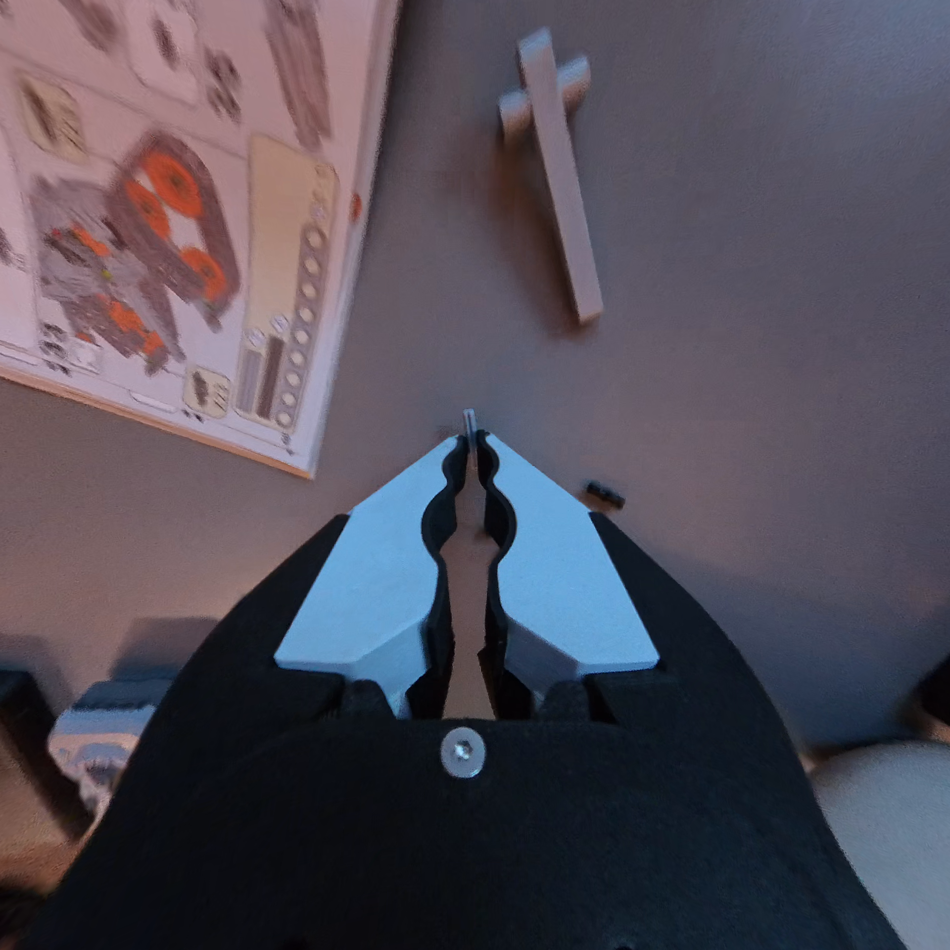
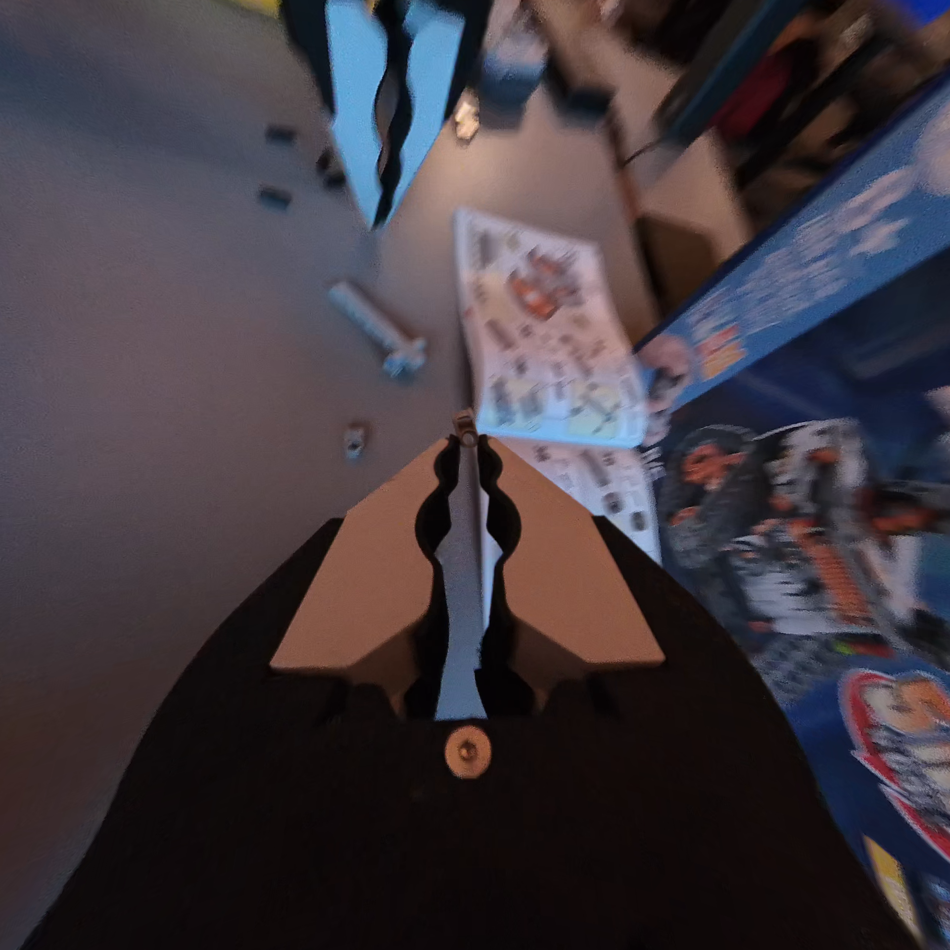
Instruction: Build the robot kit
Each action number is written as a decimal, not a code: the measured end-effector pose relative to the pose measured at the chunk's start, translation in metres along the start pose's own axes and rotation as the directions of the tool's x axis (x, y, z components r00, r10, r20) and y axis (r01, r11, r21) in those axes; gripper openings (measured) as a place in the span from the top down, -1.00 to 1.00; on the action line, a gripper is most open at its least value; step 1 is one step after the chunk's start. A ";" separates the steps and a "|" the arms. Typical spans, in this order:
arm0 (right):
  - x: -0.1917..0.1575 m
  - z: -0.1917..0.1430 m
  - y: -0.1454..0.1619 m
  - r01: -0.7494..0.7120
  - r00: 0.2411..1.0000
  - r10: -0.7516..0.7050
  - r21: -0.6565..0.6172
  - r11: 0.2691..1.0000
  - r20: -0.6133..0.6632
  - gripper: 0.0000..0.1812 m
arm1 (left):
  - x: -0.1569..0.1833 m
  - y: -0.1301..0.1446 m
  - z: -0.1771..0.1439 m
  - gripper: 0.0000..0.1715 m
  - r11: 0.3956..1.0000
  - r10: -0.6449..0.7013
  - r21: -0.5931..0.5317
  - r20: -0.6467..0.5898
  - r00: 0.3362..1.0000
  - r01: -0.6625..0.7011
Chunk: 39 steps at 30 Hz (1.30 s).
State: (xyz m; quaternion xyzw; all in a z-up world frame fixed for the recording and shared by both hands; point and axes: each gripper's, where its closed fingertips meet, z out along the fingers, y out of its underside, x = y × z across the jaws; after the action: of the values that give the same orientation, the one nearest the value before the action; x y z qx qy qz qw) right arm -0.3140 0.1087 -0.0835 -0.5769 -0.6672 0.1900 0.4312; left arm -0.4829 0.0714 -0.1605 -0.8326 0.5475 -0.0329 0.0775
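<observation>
Grey table (image 1: 719, 462): left gripper (image 1: 470, 437) is pinching a small pale pin (image 1: 469, 419); right gripper (image 2: 467, 437) is clenching a small grey connector (image 2: 465, 424), beside the instruction booklet (image 2: 545, 334).

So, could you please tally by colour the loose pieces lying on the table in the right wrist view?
Dark pieces: 3
Grey pieces: 2
Pale blurred thing: 1
Total: 6
</observation>
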 end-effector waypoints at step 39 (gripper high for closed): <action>0.015 -0.060 -0.129 0.354 0.839 -0.147 0.319 0.879 -0.525 0.94 | 0.058 -0.158 -0.179 1.00 0.340 0.104 0.887 -0.367 0.925 0.313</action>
State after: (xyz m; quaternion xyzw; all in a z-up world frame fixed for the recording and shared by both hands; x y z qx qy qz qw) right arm -0.3441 0.0741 0.0525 -0.4097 -0.5545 0.1134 0.7154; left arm -0.3416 0.0623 0.0407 -0.6499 0.3776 -0.4960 0.4348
